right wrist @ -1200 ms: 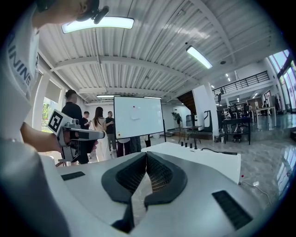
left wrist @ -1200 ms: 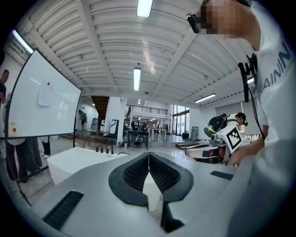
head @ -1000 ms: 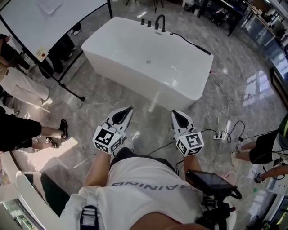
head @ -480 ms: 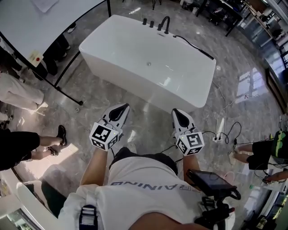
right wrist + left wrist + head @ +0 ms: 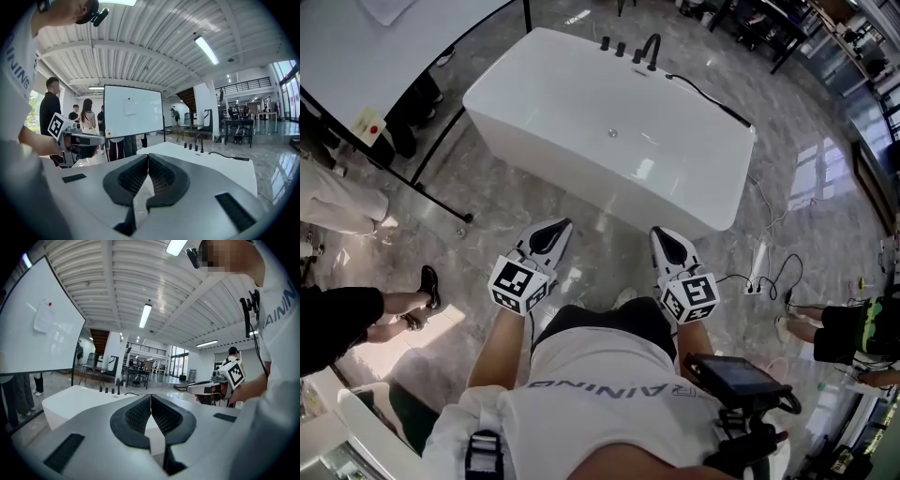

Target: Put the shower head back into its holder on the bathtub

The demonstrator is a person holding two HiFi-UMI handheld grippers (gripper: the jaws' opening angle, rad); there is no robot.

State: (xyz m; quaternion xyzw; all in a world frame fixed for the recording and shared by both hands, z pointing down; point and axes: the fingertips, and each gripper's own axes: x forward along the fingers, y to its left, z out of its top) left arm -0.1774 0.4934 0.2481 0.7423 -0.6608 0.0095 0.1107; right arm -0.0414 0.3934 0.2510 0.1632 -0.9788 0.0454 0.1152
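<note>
The white bathtub (image 5: 609,141) stands on the marble floor ahead of me, with black taps and a faucet (image 5: 652,49) at its far end. From the faucet a thin black shower hose with its hand shower (image 5: 712,98) lies along the tub's right rim. My left gripper (image 5: 567,226) and right gripper (image 5: 658,232) hover side by side short of the tub's near wall. Both are shut with nothing between the jaws. The left gripper view shows shut jaws (image 5: 151,397) and the tub (image 5: 75,401). From the right gripper view I see shut jaws (image 5: 148,157), the faucet (image 5: 199,140) and the hose (image 5: 229,157).
A whiteboard on a black stand (image 5: 441,141) stands left of the tub, with people (image 5: 342,314) beside it. A power strip and cables (image 5: 757,272) lie on the floor to the right, near a seated person (image 5: 848,328).
I have stepped toward the bathtub, and both grippers came forward with me. The tub looks slightly larger and the people at the left have slid toward the frame edge. Both jaws stayed shut.
</note>
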